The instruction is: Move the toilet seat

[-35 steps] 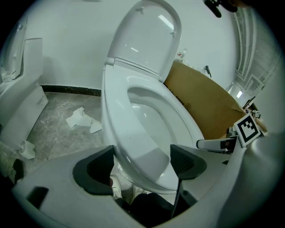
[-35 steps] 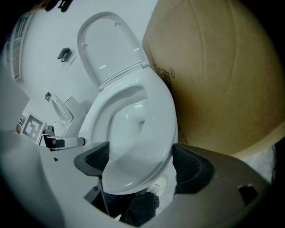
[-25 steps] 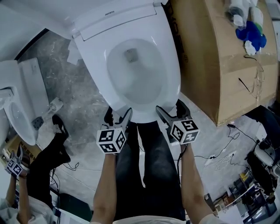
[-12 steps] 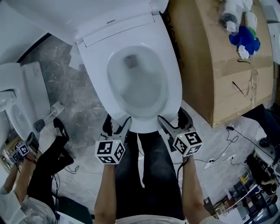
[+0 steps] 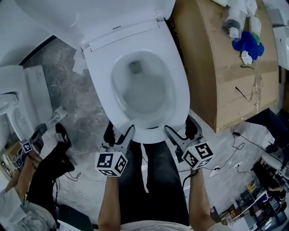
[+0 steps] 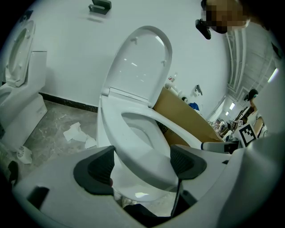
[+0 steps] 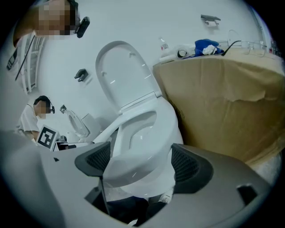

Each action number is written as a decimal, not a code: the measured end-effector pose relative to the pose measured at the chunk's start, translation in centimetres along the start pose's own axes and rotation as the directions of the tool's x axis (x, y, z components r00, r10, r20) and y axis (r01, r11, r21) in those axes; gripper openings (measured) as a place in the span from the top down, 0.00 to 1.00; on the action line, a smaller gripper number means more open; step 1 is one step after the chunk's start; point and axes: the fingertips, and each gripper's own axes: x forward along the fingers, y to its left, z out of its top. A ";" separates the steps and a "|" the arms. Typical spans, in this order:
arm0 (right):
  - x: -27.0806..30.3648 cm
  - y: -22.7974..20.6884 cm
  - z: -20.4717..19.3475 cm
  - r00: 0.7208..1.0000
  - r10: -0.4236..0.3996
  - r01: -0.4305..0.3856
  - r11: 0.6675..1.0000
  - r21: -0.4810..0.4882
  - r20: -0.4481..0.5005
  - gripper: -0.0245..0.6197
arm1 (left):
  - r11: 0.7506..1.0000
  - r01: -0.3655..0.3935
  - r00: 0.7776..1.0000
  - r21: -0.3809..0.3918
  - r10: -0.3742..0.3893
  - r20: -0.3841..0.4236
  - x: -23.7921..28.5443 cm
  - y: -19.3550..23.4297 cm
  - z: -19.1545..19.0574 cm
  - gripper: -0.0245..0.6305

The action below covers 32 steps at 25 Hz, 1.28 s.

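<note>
The white toilet seat (image 5: 179,85) lies flat on the bowl, and the lid (image 5: 90,13) stands raised behind it. My left gripper (image 5: 121,134) is open at the seat's front left rim. At the front right rim my right gripper (image 5: 178,133) is open too. The seat's front (image 6: 133,142) shows between the wide jaws of the left gripper (image 6: 140,164), with the lid (image 6: 138,62) upright beyond. In the right gripper view, the seat (image 7: 151,133) likewise fills the gap of the right gripper (image 7: 140,162). Whether either touches the seat I cannot tell.
A large cardboard box (image 5: 226,67) stands tight against the toilet's right side, with bottles and a blue item (image 5: 247,43) on top. A second toilet (image 5: 18,113) is at the left. Paper scraps (image 5: 79,63) and cables (image 5: 230,158) lie on the floor. Another person (image 5: 27,189) stands at lower left.
The toilet and both grippers sit lower in the head view than before. Both grippers stay open at the seat's front rim. The person at lower left has shifted.
</note>
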 end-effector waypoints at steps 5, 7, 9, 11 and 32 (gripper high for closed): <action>-1.0 1.1 1.9 0.999 0.018 -0.018 1.000 -0.002 0.028 0.29 | 1.000 -0.008 0.999 0.006 0.008 0.039 -1.2 -0.7 2.0 0.35; -1.4 1.5 2.5 0.999 0.019 -0.019 1.000 0.005 0.043 0.29 | 1.000 -0.014 0.998 0.013 0.013 0.057 -1.6 -0.9 2.7 0.35; -1.6 1.8 3.2 0.998 0.022 -0.023 1.000 0.007 0.059 0.29 | 0.999 -0.022 0.997 0.023 0.020 0.080 -2.0 -1.1 3.5 0.36; -1.9 2.2 4.1 0.997 0.030 -0.031 0.999 0.007 0.077 0.29 | 0.999 -0.029 0.994 0.030 0.026 0.104 -2.3 -1.4 4.3 0.36; -3.7 4.6 10.0 0.975 0.056 -0.081 0.991 0.108 0.215 0.29 | 0.970 -0.201 0.928 0.135 0.145 0.343 -6.6 -3.7 12.9 0.92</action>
